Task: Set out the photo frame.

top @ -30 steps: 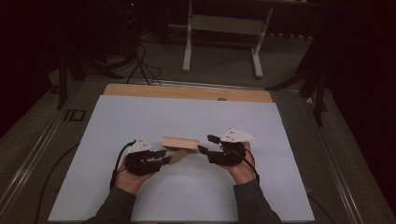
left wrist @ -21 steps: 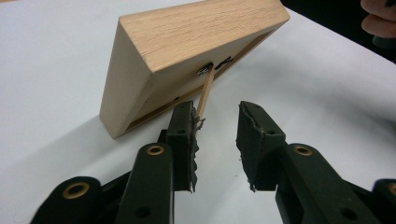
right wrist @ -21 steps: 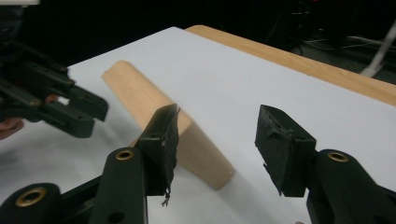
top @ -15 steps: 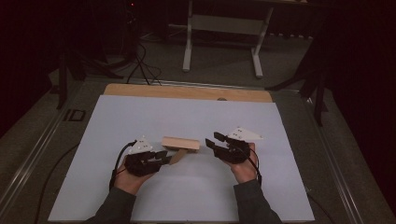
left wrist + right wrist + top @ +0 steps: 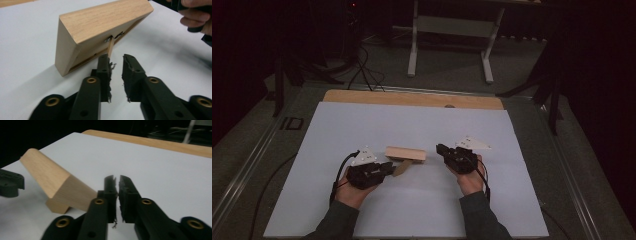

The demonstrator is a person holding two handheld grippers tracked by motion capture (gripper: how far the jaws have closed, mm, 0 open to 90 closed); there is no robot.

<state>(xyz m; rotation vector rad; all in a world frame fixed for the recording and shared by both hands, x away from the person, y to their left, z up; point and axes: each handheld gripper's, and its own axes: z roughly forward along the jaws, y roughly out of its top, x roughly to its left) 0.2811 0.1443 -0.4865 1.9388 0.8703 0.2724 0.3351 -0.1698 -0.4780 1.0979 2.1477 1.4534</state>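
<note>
On the white sheet both grippers are backing off the wooden frame: left gripper closing, narrow gap, holding nothing; right gripper closing, nearly shut, empty; next is probably re-gripping its stand

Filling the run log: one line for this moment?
wooden frame: propped on white sheet | left gripper: closing, empty, near stand | right gripper: closed, empty

Both tongs have just been closing, the right tongs drawing back from the wooden frame.
</note>
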